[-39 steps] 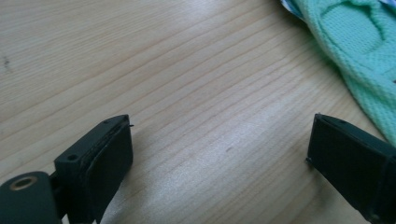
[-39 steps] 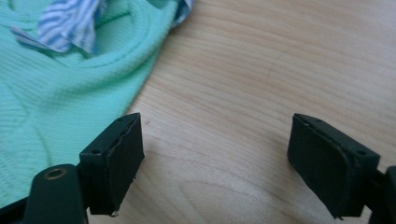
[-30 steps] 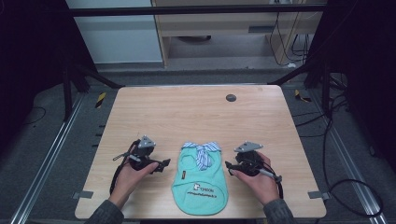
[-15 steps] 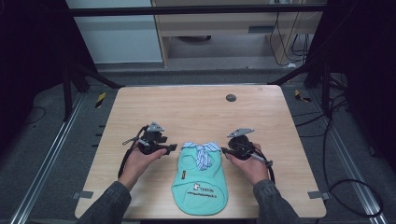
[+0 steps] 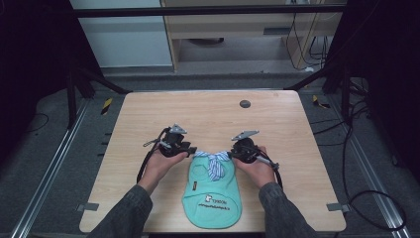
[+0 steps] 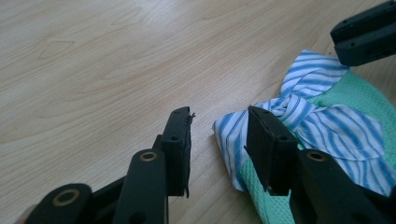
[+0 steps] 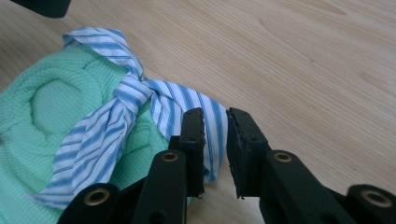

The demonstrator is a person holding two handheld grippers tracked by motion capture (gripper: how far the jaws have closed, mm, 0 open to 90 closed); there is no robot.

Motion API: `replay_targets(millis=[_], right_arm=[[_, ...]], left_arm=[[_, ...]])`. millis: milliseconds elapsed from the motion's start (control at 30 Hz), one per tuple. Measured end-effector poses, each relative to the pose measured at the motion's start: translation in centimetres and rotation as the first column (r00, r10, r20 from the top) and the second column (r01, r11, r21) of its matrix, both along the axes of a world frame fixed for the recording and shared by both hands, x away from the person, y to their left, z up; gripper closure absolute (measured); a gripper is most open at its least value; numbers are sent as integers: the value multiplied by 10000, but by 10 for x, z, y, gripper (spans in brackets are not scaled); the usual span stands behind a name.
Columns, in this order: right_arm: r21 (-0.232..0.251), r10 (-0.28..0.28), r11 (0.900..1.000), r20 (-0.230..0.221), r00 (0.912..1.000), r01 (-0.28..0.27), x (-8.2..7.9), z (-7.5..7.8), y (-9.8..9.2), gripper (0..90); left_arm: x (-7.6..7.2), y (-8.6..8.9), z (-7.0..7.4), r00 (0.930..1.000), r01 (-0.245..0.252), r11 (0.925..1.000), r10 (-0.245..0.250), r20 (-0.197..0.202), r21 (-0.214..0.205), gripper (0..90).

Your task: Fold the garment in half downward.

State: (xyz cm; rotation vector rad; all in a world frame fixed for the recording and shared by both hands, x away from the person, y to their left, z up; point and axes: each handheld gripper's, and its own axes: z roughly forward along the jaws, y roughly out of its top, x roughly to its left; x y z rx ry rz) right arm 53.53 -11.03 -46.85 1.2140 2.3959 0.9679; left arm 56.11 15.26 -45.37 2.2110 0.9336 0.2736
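A mint-green small garment point(image 5: 213, 198) lies flat near the table's front edge, with a blue-and-white striped collar point(image 5: 214, 161) knotted at its top. My left gripper point(image 5: 192, 150) is at the collar's left tip. Its jaws have just been closing, and in the left gripper view point(image 6: 219, 116) the striped corner point(image 6: 233, 135) lies between them, still unpinched. My right gripper point(image 5: 229, 154) is at the collar's right tip. Its jaws point(image 7: 215, 116) have just been closing to a narrow gap, with the striped edge point(image 7: 212, 140) in it and the pads still apart.
The wooden table point(image 5: 148, 114) has a small dark round insert point(image 5: 244, 103) at the back right. Black cables trail from both grippers across the tabletop. Dark frame posts and floor rails surround the table.
Both hands have moved up the table from beside the garment's middle to the collar's two tips. Both pairs of jaws are narrower than before.
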Motion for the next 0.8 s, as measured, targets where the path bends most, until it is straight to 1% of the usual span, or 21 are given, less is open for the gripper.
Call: replay_targets(millis=[33,67,167,233,267,333,367,467,500,533,600,667,700,733,800], right_arm=[[-51,24,10000,2,10000,-24,2,-1,1,748],[-44,-24,10000,-50,10000,23,4,-1,3,742],[-11,-51,10000,-124,9999,50,10,-3,5,713],[-22,-106,9999,-172,9998,105,13,-4,6,701],[-45,-111,9999,-184,9998,111,15,-5,6,696],[69,-179,9998,-175,9997,181,16,-5,6,694],[98,-207,9997,-258,9995,210,17,-5,6,694],[3,-161,9999,-330,9993,161,18,-8,5,692],[1,-128,9999,-349,9993,128,18,-9,6,690],[-34,-130,9999,-396,9991,129,18,-9,6,688],[-46,-122,9999,-375,9992,121,18,-9,7,683],[-119,-89,9999,-454,9989,83,18,-10,7,670],[-119,-89,9999,-454,9989,83,18,-10,7,670],[-172,-82,9998,-546,9985,73,18,-12,7,661],[-103,-137,9999,-619,9980,131,19,-13,7,658]], left_arm=[[1,-2,0,10000,29,10000,-29,-11,75,603],[3,-4,-1,10000,49,10000,-48,-65,65,609],[8,-8,-4,9998,32,9998,-28,-182,207,612],[8,-9,-6,9999,17,9998,-13,-155,217,633],[10,-11,-8,9997,117,9992,-110,-201,388,638],[10,-11,-8,9996,154,9990,-145,-223,411,638],[10,-11,-9,9997,137,9990,-128,-210,435,636],[11,-13,-13,9994,144,9987,-128,-333,482,633],[11,-13,-14,9991,214,9979,-191,-375,616,631],[11,-13,-16,9993,190,9976,-169,-330,663,626],[10,-14,-20,9990,212,9971,-183,-403,732,623],[10,-15,-23,9987,290,9959,-253,-433,860,621],[10,-15,-23,9987,290,9959,-253,-433,860,622],[10,-16,-26,9982,334,9949,-285,-523,952,623],[10,-16,-27,9981,327,9946,-273,-550,987,620]])
